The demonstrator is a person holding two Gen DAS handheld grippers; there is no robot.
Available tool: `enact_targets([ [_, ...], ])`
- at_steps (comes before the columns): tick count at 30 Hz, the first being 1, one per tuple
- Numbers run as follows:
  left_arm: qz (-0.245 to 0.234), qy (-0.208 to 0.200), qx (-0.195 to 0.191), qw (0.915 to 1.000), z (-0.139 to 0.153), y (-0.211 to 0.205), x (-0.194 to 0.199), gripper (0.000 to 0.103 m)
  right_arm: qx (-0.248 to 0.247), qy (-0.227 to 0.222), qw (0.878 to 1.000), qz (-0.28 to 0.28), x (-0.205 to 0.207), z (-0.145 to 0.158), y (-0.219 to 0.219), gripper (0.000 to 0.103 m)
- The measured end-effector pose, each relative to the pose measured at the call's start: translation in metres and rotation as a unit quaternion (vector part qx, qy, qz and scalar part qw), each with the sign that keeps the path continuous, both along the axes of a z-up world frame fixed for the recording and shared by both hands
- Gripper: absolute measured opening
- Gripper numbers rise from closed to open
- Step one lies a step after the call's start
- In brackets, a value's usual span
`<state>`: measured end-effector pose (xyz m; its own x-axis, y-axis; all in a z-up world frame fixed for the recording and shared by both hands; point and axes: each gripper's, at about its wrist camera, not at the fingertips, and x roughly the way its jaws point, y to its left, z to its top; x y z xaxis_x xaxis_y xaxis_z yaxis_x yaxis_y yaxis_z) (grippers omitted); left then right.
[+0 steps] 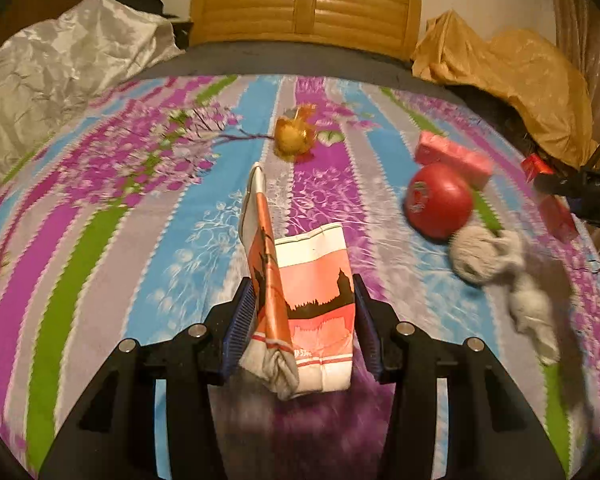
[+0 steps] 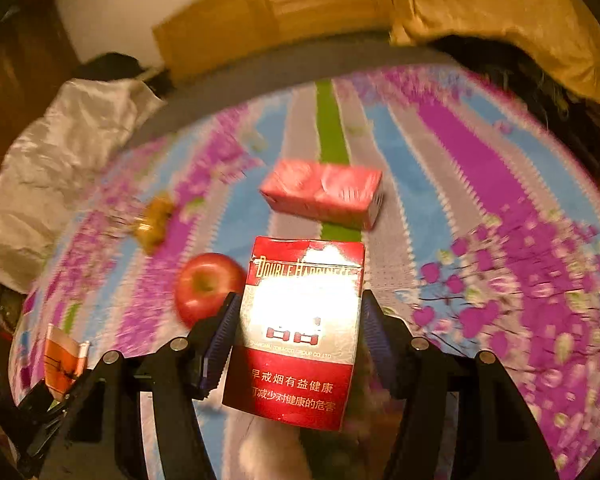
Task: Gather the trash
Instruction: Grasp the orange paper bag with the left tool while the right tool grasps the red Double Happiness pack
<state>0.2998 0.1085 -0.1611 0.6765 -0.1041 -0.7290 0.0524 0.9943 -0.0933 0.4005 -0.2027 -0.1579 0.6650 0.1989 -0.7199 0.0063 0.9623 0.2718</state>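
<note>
**Both tongs loaded, bed still half covered in stuff**

Everything sits on the bed (image 1: pixel 100 240) with its loud striped floral sheet, wooden headboard (image 1: pixel 304 12) at the far end. Left on the sheet: a pink carton (image 2: pixel 324 194) toward the far right, a red apple (image 2: pixel 206 286) just nearer than it, a grey crumpled cloth (image 1: pixel 496 264) near the apple, and a little gold-wrapped thing (image 1: pixel 294 136) far off in the middle.

The left tongs (image 1: pixel 304 320) are clenched on an orange-and-white paper bag (image 1: pixel 312 312), lifted off the sheet, mouth pointing away, probably so it can take the rubbish. The right tongs (image 2: pixel 298 332) are clamped on a red cigarette pack (image 2: pixel 296 332), held upright by its sides above the bed. My guess is the pack goes into the bag next.
</note>
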Motion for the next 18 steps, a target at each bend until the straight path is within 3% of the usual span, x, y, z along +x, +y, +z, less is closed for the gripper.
enact_targets([
  [4, -0.003, -0.023, 0.005, 0.9997, 0.029, -0.02, -0.031, 0.046, 0.016, -0.04, 0.999, 0.01, -0.071, 0.038, -0.005, 0.062],
  [7, -0.02, -0.047, 0.03, 0.9983, 0.05, -0.05, -0.053, 0.046, 0.029, -0.048, 0.998, 0.02, -0.126, 0.052, -0.003, 0.062],
  [11, -0.047, -0.058, 0.067, 0.9949, 0.068, -0.092, -0.083, 0.046, 0.01, -0.048, 0.998, 0.031, -0.195, 0.056, 0.0, 0.062],
  [18, -0.073, -0.056, 0.07, 0.9933, 0.082, -0.137, -0.13, 0.046, -0.016, -0.038, 0.999, 0.019, -0.284, 0.045, -0.006, 0.061],
])
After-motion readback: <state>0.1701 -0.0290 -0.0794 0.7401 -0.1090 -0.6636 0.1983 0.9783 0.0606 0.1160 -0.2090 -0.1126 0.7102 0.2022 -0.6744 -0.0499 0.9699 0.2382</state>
